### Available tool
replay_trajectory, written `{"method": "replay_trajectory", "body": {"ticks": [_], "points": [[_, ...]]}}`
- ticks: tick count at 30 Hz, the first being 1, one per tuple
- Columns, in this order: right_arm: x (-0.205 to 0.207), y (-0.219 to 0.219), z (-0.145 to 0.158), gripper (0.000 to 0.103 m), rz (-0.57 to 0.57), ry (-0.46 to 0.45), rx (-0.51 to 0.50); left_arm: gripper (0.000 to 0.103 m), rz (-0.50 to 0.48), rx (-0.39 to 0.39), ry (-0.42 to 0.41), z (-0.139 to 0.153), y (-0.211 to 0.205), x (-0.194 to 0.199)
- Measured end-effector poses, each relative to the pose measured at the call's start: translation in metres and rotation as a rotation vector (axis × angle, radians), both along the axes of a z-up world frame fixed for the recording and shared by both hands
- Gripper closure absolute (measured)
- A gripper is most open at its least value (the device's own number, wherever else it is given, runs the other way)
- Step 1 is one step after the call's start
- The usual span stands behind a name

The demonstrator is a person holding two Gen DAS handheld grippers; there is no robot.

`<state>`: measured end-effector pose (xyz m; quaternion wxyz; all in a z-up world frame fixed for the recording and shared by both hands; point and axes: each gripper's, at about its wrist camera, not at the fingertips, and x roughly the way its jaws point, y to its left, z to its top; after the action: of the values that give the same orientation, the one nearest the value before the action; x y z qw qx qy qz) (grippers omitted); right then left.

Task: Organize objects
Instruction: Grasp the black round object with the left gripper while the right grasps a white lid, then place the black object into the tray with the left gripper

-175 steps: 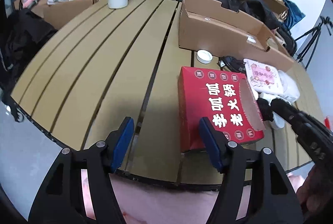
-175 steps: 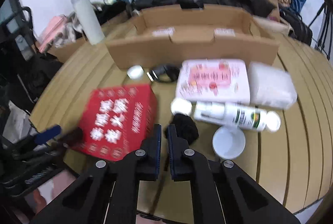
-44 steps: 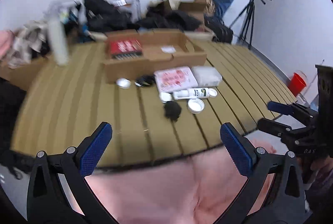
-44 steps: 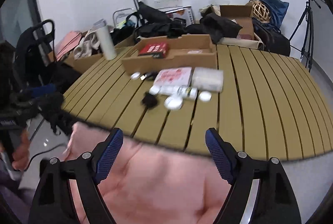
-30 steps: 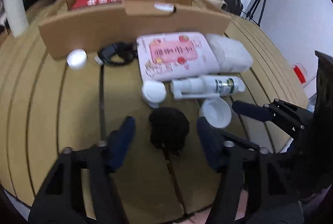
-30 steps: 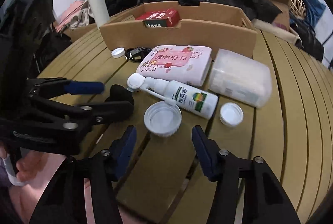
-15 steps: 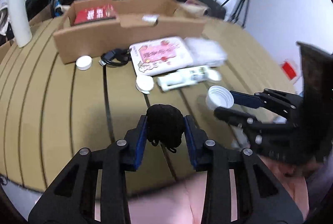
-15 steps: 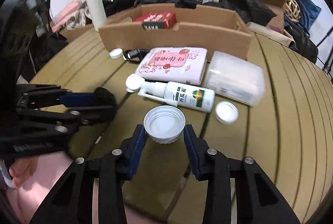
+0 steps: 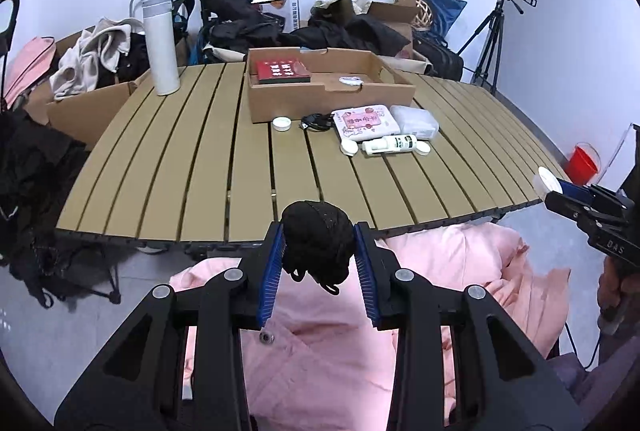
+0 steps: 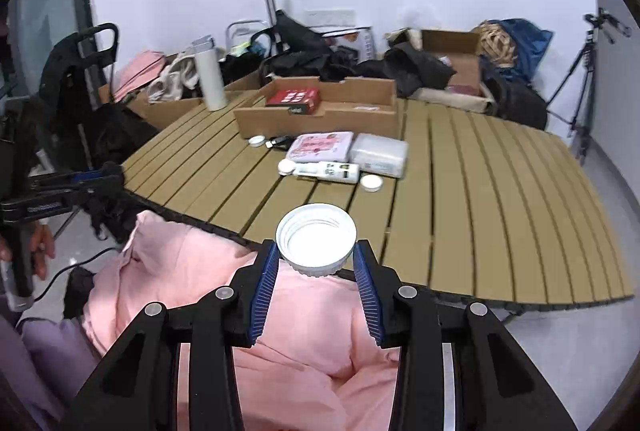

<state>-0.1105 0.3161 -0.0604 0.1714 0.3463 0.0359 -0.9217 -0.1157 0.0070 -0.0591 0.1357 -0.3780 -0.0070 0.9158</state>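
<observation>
My left gripper (image 9: pixel 318 251) is shut on a black bundled cord (image 9: pixel 318 241), held off the slatted table's near edge, above pink clothing. My right gripper (image 10: pixel 316 257) is shut on a white jar lid (image 10: pixel 316 239), also held back from the table (image 10: pixel 480 191). On the table lie a pink pack (image 9: pixel 366 119), a clear plastic box (image 9: pixel 414 119), a white spray bottle (image 9: pixel 390 143), small white caps (image 9: pixel 281 123) and a black cable (image 9: pixel 316 121). A cardboard box (image 9: pixel 324 97) holds the red box (image 9: pixel 282 71).
A white flask (image 9: pixel 161 45) stands at the table's far left. Bags, clothes and cartons crowd the floor behind the table. A tripod (image 9: pixel 492 43) and a red bucket (image 9: pixel 582 163) stand at the right. Pink clothing (image 10: pixel 200 291) lies under both grippers.
Both grippers closed on their items, the left on the black cord and the right on the white lid, then lifted and pulled back from the table toward the person.
</observation>
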Motion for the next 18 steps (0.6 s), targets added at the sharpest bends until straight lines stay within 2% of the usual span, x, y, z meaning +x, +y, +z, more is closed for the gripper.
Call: {"method": "replay_trajectory", "body": {"ticks": [4,10,13,16,18], "points": [[0.010,-0.011,0.013,0.061,0.028,0.037,0.005,0.072,-0.014,0.018,0.049,0.010,0.001,0.008],[0.006,-0.022,0.017,0.061,0.050,0.043,0.006,0.072,-0.015,0.063,0.059,0.017,-0.001,0.002],[-0.012,-0.024,0.013,0.061,0.058,0.023,0.008,0.072,-0.040,0.054,0.066,0.025,0.007,-0.019],[-0.047,-0.027,0.018,0.061,0.068,0.016,0.008,0.072,-0.067,0.061,0.063,0.038,0.015,-0.058],[-0.079,-0.027,0.033,0.061,0.067,0.026,0.010,0.072,-0.090,0.052,0.054,0.055,0.023,-0.097]]}}
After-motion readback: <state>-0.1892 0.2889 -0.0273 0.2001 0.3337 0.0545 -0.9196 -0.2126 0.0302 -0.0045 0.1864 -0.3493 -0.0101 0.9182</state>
